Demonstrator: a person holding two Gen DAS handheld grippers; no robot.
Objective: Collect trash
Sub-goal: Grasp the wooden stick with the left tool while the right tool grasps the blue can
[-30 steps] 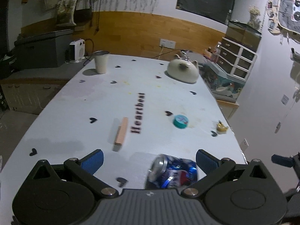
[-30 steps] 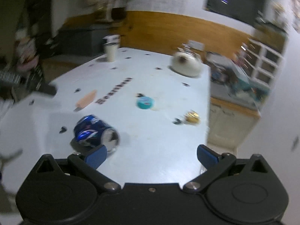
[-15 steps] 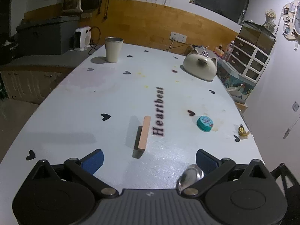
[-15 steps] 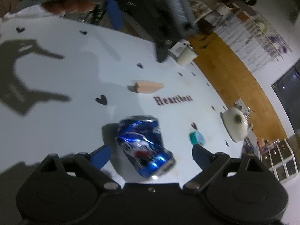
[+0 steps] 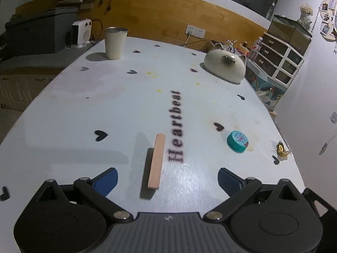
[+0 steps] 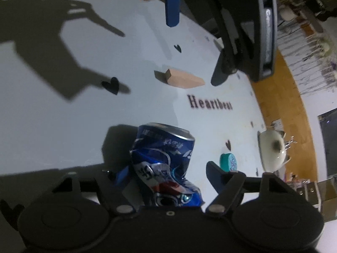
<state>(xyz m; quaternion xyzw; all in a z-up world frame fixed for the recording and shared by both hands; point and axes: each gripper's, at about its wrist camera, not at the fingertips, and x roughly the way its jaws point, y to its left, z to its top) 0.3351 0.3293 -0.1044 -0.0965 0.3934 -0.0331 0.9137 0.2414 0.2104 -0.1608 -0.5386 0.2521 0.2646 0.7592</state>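
The right gripper (image 6: 168, 171) straddles the crushed blue can (image 6: 166, 164) lying at six o'clock on the white table (image 6: 63, 116), jaws closing but one pad not yet touching. The left gripper (image 5: 167, 178), closing slightly around nothing, lines up lengthwise over the wooden stick (image 5: 157, 160), likely its pick.

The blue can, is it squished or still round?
Squished. The blue can lies on its side on the table, its middle crumpled and dented.
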